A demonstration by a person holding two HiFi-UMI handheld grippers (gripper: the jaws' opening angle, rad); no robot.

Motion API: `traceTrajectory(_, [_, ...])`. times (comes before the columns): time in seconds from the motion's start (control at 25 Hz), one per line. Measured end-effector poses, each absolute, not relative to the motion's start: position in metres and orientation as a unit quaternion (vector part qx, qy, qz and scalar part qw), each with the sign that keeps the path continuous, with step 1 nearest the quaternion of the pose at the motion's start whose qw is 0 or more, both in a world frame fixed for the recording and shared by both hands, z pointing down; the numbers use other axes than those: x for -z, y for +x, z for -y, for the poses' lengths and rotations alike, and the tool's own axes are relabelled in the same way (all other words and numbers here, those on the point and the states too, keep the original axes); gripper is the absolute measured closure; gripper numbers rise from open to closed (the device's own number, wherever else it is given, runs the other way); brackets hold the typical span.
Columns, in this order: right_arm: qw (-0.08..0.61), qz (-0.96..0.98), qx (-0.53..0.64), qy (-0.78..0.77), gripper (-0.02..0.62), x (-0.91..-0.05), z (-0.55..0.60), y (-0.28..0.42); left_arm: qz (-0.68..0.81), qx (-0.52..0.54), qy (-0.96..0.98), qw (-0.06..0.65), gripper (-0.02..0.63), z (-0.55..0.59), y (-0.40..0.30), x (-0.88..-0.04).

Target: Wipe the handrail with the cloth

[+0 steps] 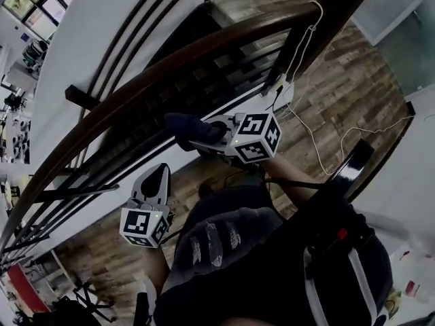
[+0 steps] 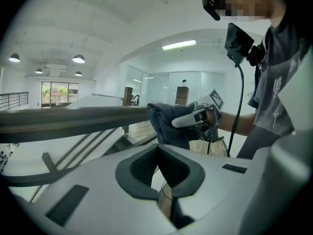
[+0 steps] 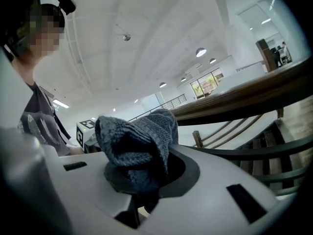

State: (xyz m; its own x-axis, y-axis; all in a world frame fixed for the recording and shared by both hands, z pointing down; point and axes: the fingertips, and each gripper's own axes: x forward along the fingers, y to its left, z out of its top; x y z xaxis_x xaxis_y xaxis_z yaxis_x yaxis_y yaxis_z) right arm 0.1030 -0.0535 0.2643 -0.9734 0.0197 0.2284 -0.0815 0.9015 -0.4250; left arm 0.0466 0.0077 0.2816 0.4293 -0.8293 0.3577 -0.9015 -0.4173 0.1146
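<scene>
The right gripper (image 1: pixel 205 137) is clamped on the bunched dark cloth (image 3: pixel 139 146), pushing its loose wad toward the curved wooden handrail (image 1: pixel 136 87) for rubbing, though contact is unclear, while the left gripper (image 1: pixel 159 175), closed and empty, hangs lower, out of the way.

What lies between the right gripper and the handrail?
The cloth, clamped in the tongs of the right gripper, bunches up towards the handrail; the right gripper view shows it.

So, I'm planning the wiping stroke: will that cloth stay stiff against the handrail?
Probably floppy: the cloth bunches and folds over the right hand-held gripper. Its coarse weave likely drags on the handrail, not slides.
</scene>
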Motion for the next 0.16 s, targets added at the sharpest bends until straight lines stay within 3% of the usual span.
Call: traceTrajectory(0.16, [0.087, 0.964, -0.25, -0.025, 0.555, -0.254, 0.011, 0.048, 0.504, -0.136, 0.84, 0.146, 0.598, -0.025, 0.011, -0.286])
